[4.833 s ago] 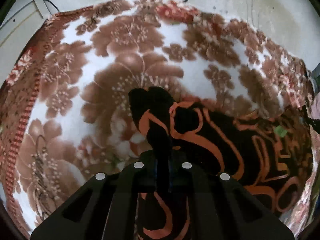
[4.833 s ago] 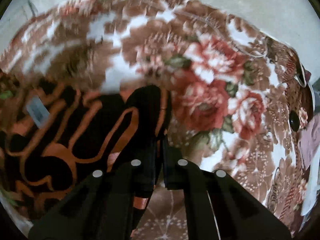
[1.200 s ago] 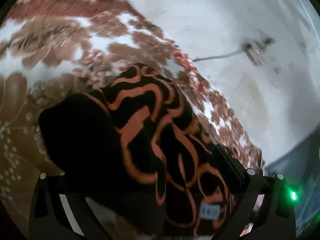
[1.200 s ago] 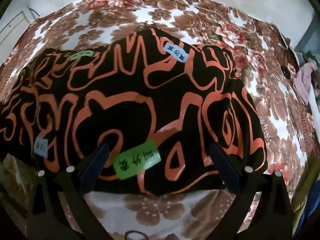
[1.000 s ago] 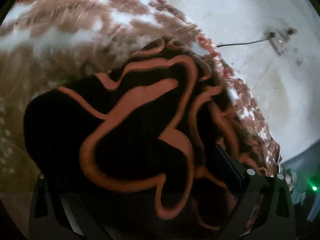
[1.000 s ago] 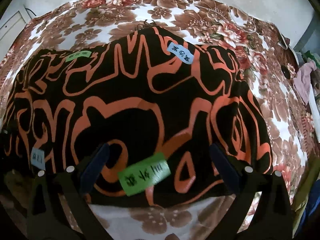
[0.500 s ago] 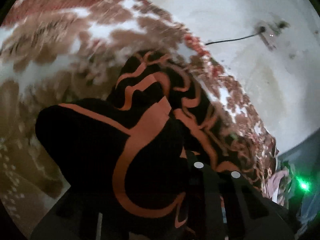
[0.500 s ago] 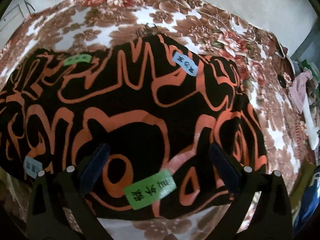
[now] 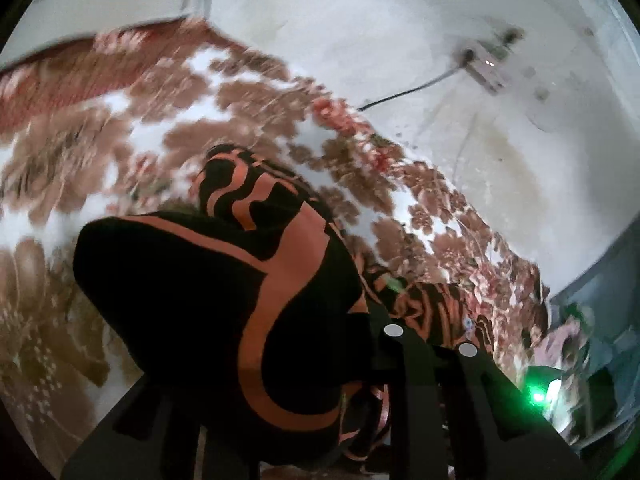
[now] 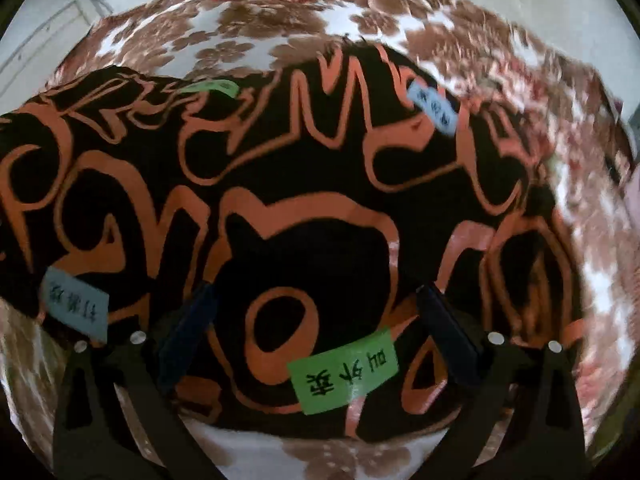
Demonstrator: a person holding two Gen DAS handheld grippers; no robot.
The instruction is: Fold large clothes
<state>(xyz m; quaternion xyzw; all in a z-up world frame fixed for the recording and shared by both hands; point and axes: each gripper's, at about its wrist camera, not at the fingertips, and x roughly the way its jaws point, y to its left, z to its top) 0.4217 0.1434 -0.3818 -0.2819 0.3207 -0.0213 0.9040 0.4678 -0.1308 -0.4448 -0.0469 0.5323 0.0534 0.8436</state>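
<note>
A black garment with orange swirls (image 10: 304, 208) lies spread on a floral blanket (image 10: 248, 40), with paper labels stuck on it: a green one (image 10: 344, 372) at the near edge and a blue one (image 10: 76, 306) at the left. My right gripper (image 10: 316, 324) hovers over that near edge, open wide, its blue-padded fingers (image 10: 188, 332) on either side of the green label. In the left wrist view a bunched end of the garment (image 9: 224, 304) hangs lifted above the blanket (image 9: 120, 140), and my left gripper (image 9: 372, 348) is shut on it. Cloth hides its left finger.
A white wall (image 9: 360, 20) rises behind the bed, with a power strip (image 9: 486, 64) and its black cable. At the far right a green light (image 9: 538, 396) glows beside pink cloth (image 9: 560, 340) and a grey-blue surface.
My left gripper went from wide open around the garment's end to shut on it, then rose with the fold. The right gripper stayed open and edged closer to the garment.
</note>
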